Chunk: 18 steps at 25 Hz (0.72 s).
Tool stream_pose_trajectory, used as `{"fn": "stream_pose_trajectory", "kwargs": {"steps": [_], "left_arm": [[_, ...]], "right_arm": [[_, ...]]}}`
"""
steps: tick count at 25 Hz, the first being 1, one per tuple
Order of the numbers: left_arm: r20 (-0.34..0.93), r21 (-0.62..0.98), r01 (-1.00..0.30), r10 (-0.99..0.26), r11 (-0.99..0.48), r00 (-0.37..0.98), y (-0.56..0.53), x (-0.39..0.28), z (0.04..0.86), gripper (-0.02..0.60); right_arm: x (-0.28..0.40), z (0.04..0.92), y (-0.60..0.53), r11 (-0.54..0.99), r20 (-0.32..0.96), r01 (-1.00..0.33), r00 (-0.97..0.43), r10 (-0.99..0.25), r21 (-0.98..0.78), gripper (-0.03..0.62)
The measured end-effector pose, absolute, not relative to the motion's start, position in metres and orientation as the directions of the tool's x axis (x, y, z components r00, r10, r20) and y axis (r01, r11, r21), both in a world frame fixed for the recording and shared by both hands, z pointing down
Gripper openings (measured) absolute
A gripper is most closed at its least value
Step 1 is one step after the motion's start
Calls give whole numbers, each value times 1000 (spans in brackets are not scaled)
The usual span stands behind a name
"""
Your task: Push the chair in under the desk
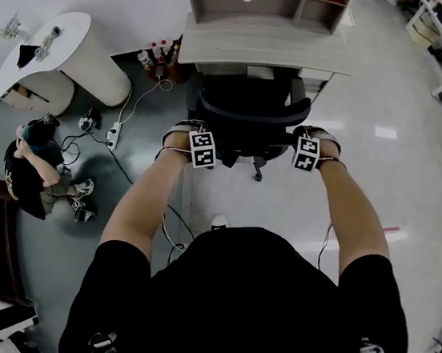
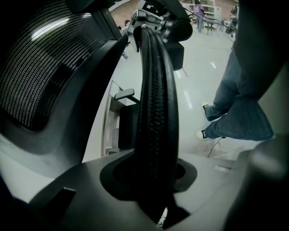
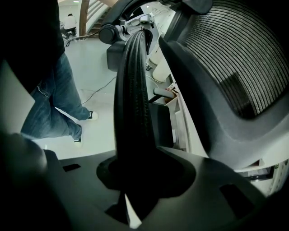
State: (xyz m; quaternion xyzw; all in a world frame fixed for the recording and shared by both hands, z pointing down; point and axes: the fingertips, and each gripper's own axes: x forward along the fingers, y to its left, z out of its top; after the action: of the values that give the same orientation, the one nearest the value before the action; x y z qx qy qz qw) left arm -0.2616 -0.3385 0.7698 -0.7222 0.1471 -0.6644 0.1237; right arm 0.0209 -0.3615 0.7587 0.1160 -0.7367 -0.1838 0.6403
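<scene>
Squarely clamped on the office chair's (image 1: 246, 110) backrest rim are the left hand-held gripper (image 1: 188, 133) at 9 o'clock and the right hand-held gripper (image 1: 313, 140) at 3 o'clock, equally near; the desk (image 1: 262, 49) lies just beyond at 12 o'clock, so the push likely runs straight ahead

Black short-sleeved shirt (image 1: 260, 306), lower centre; forearms bare. Blue jeans (image 2: 239, 108), dark shoes (image 2: 204, 133) with white soles, right of frame. Left gripper (image 1: 185, 131), right gripper (image 1: 316, 137): each bears a black-and-white square-marker cube. Thin line (image 1: 326, 242) off right wrist, probably a cable.
</scene>
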Motion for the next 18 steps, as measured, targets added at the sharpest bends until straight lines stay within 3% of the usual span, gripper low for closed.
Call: {"fn": "stream_pose_trajectory", "kwargs": {"steps": [18], "left_arm": [[917,-389,-43,-392,-920,82,-409,-269,770,115]], "right_arm": [[13,761,-429,901,896,62,-154,-416,428,118]]}}
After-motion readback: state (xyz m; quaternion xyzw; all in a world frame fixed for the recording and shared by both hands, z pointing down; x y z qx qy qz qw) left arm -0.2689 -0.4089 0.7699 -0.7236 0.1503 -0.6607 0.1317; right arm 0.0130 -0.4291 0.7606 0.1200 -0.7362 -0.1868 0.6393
